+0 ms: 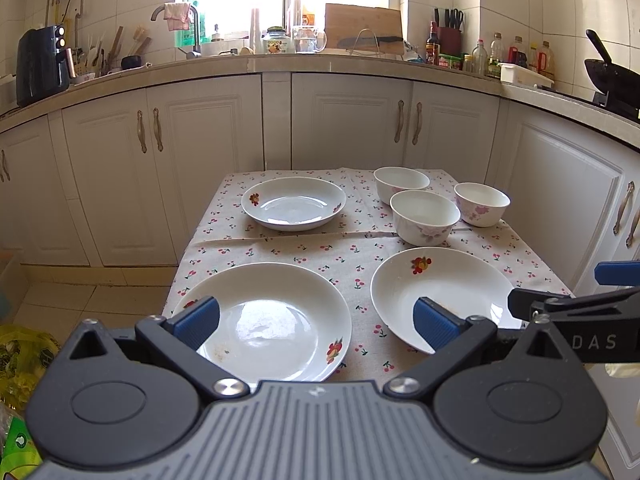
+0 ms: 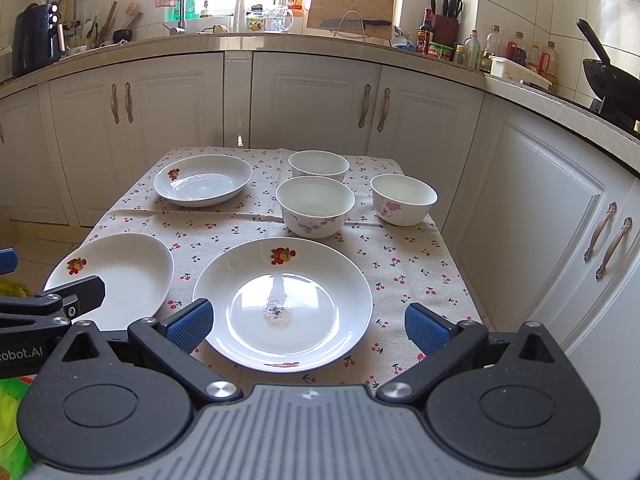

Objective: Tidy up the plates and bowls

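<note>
Three white plates with fruit prints lie on a cherry-print tablecloth (image 1: 320,252): a near left plate (image 1: 276,320) (image 2: 120,276), a near right plate (image 1: 444,292) (image 2: 284,304) and a far left plate (image 1: 294,203) (image 2: 203,180). Three white flowered bowls stand at the far right: a back one (image 1: 401,184) (image 2: 319,165), a middle one (image 1: 425,216) (image 2: 315,207) and a right one (image 1: 482,203) (image 2: 403,199). My left gripper (image 1: 316,320) is open above the near left plate. My right gripper (image 2: 306,324) is open above the near right plate. Both are empty.
White kitchen cabinets (image 1: 352,120) and a cluttered counter with bottles (image 1: 500,56) run behind and to the right of the small table. A black wok (image 1: 612,76) sits on the stove at right. A tiled floor (image 1: 80,292) and yellow-green bags (image 1: 20,360) are at left.
</note>
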The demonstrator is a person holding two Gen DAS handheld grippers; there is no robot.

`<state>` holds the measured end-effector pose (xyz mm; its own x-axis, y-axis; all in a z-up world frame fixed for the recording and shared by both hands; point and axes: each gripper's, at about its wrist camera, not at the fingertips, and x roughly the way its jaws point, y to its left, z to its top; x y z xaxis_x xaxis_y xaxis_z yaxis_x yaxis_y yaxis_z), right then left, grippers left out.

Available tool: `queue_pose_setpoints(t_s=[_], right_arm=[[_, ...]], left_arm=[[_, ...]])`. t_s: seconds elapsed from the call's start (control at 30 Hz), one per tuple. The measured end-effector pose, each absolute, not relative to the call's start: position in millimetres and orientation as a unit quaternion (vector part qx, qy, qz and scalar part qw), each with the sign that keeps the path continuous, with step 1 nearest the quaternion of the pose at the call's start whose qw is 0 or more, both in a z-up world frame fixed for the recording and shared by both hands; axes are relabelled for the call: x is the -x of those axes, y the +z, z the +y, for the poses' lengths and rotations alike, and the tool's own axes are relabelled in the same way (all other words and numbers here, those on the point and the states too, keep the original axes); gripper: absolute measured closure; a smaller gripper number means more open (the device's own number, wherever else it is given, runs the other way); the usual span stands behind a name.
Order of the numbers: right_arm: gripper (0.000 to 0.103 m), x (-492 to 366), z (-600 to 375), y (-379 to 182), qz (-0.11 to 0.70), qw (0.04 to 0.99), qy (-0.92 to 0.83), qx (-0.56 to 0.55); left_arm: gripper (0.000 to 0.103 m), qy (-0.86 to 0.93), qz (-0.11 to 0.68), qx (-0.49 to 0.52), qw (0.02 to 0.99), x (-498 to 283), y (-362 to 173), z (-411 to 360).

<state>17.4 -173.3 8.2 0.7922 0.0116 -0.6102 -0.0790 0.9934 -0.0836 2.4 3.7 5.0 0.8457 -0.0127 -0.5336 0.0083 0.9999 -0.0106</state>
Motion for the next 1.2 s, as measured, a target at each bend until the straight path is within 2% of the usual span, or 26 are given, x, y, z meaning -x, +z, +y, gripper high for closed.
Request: queue_pose_setpoints(t_s=[1.2], right_arm=[[0.000, -18.1, -172.4, 10.7, 0.320, 0.945, 0.027, 0.059]], left_arm=[[0.001, -0.006, 0.276, 0.005, 0.961, -1.4, 8.0, 3.8]])
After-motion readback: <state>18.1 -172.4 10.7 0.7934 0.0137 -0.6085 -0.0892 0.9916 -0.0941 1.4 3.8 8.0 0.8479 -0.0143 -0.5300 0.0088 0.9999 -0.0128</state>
